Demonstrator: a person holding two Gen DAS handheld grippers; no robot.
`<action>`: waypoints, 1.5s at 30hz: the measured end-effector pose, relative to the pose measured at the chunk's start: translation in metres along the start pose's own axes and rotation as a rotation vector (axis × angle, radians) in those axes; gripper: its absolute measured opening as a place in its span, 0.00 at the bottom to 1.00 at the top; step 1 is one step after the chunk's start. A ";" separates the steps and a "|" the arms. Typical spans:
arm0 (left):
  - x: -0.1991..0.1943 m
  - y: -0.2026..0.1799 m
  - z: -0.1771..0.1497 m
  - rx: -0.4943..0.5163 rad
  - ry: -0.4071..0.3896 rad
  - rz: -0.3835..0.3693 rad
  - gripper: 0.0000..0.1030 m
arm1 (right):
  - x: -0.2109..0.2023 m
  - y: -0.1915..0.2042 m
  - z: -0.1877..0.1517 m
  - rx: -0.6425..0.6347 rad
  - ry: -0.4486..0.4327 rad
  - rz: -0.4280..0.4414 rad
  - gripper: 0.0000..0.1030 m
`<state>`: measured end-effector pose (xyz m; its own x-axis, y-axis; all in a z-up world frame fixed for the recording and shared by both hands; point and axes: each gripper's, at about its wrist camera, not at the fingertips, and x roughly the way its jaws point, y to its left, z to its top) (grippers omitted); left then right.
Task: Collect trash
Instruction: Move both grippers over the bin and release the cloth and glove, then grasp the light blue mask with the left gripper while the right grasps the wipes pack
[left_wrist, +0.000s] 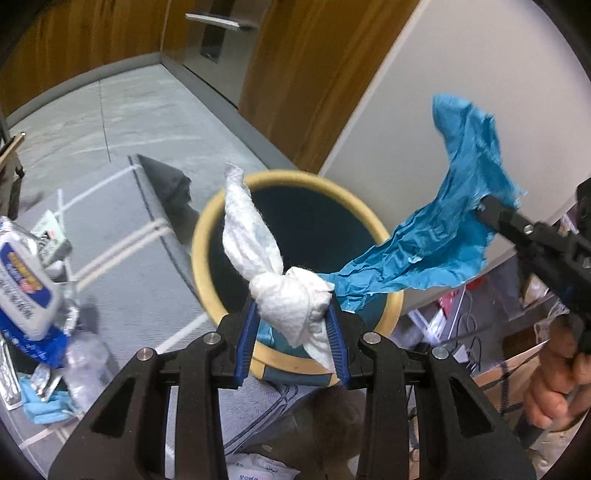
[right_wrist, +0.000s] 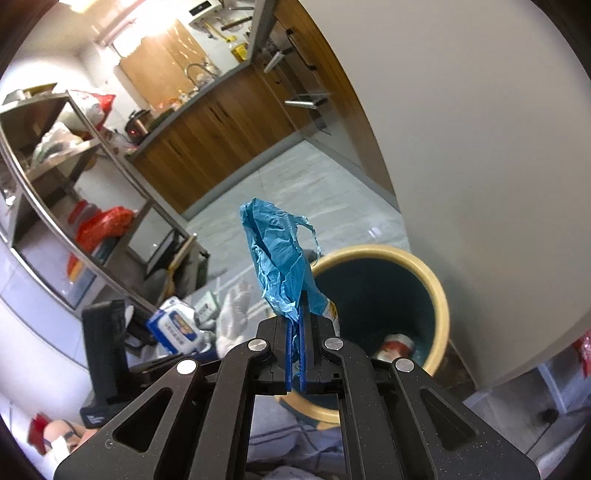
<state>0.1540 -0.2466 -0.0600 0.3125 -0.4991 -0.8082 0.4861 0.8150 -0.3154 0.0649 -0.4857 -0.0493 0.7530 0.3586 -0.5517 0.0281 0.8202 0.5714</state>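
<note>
White knotted paper towel (left_wrist: 291, 295) pinched in left gripper (left_wrist: 293, 325) above yellow-rimmed, dark teal round bin (left_wrist: 388, 314), crinkled blue plastic bag (right_wrist: 280, 258) clamped in right gripper's (right_wrist: 295, 354) closed tongs nearby, wipes pack (left_wrist: 26, 288) far left, lettering unreadable.

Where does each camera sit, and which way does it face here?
Left wrist: on the left gripper, looking down at the bin; white knotted rag clamped; the right gripper and a hand show.
Right wrist: on the right gripper, facing kitchen floor; blue bag clamped.
Shared: bin, blue bag.
</note>
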 end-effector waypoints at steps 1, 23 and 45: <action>0.010 -0.001 0.000 0.007 0.018 0.002 0.33 | 0.002 -0.002 -0.001 -0.002 0.009 -0.012 0.04; -0.007 0.026 -0.003 -0.041 -0.006 0.050 0.71 | 0.033 -0.002 -0.010 -0.047 0.082 -0.112 0.48; -0.118 0.089 -0.027 -0.124 -0.134 0.139 0.77 | 0.051 0.058 -0.007 -0.124 0.103 0.020 0.60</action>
<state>0.1386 -0.1078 -0.0061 0.4791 -0.4075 -0.7774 0.3294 0.9044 -0.2711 0.1001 -0.4162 -0.0487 0.6812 0.4140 -0.6038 -0.0723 0.8587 0.5073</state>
